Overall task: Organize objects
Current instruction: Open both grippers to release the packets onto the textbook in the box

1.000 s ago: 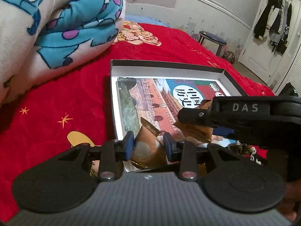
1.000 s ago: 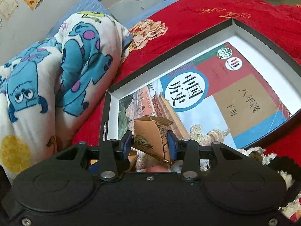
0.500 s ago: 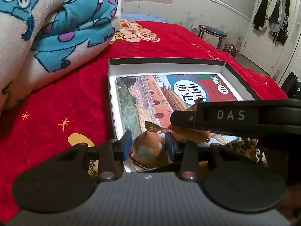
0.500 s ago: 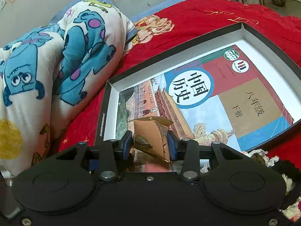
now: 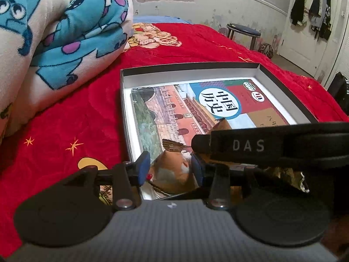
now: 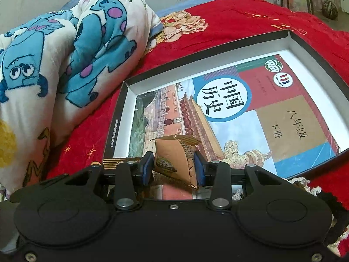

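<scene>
A shallow black box with a white inside lies on the red bedspread and holds a Chinese history textbook. My left gripper is shut on a brown snack packet over the book's near edge. My right gripper is shut on another brown snack packet, held just above the book's near left corner. In the left wrist view the right gripper's black body crosses right beside my left fingers.
A rolled blue-monster blanket lies left of the box. A dark crocheted item lies near the box's near right edge. A stool and a door with hanging clothes stand beyond the bed.
Both grippers have drawn back and risen slightly with their packets. The left packet has tilted flatter between the fingers. The right gripper body now sits closer across the left view.
</scene>
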